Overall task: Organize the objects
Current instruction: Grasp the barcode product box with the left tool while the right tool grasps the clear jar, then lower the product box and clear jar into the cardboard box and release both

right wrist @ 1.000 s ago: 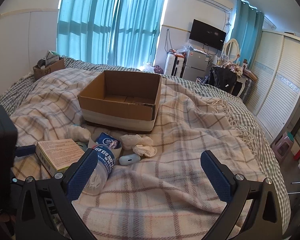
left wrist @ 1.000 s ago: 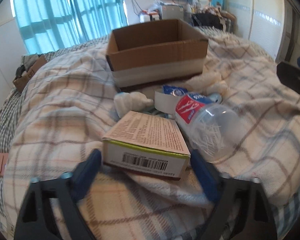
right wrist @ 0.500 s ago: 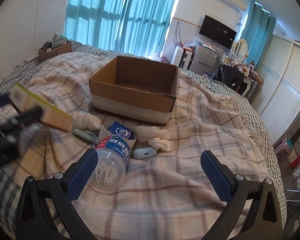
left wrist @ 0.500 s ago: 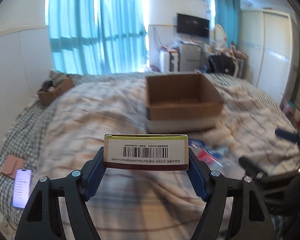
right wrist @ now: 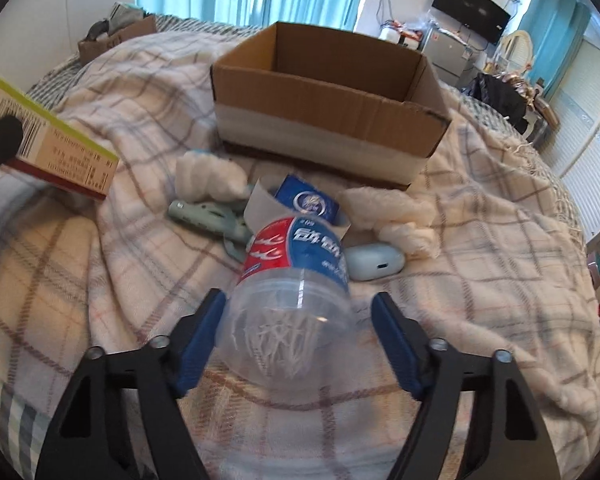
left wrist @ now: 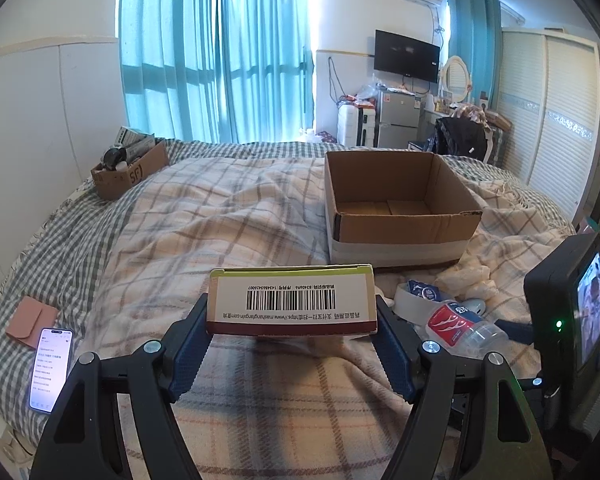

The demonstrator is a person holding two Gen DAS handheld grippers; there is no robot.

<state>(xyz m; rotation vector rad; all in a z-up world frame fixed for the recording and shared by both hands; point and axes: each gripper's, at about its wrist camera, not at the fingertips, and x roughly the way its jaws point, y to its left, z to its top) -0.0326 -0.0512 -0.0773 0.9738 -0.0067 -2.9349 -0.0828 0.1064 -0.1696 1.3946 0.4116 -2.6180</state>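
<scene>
- On the bed [left wrist: 260,208], near its middle, the open cardboard box [left wrist: 400,216] is sitting with nothing showing on the floor that is visible; judging by that, the sorting is only just starting.
- Left tongs [left wrist: 292,344] are clamping the barcoded carton [left wrist: 292,306] by its two short ends, holding it clear of the blanket, short of the box and to its left.
- Right tongs [right wrist: 300,344] are standing apart, straddling the base of the clear bottle [right wrist: 296,280] lying on the blanket; left pad looks to be touching it, right pad is not.
- Waiting loose in front of the box: blue-and-white pouch [right wrist: 310,202], pale earbud case [right wrist: 374,260], two white cloth wads [right wrist: 208,174], a mint-green tool [right wrist: 212,216].
- Probably all of these are bound for the box; none is in yet.
- Hard to read: the near strip of box floor is hiding behind the front wall.
- The bottle is blurring; its neck is hiding behind its body.
- The green tool is partly lying under the bottle and cloth, type unclear.
</scene>
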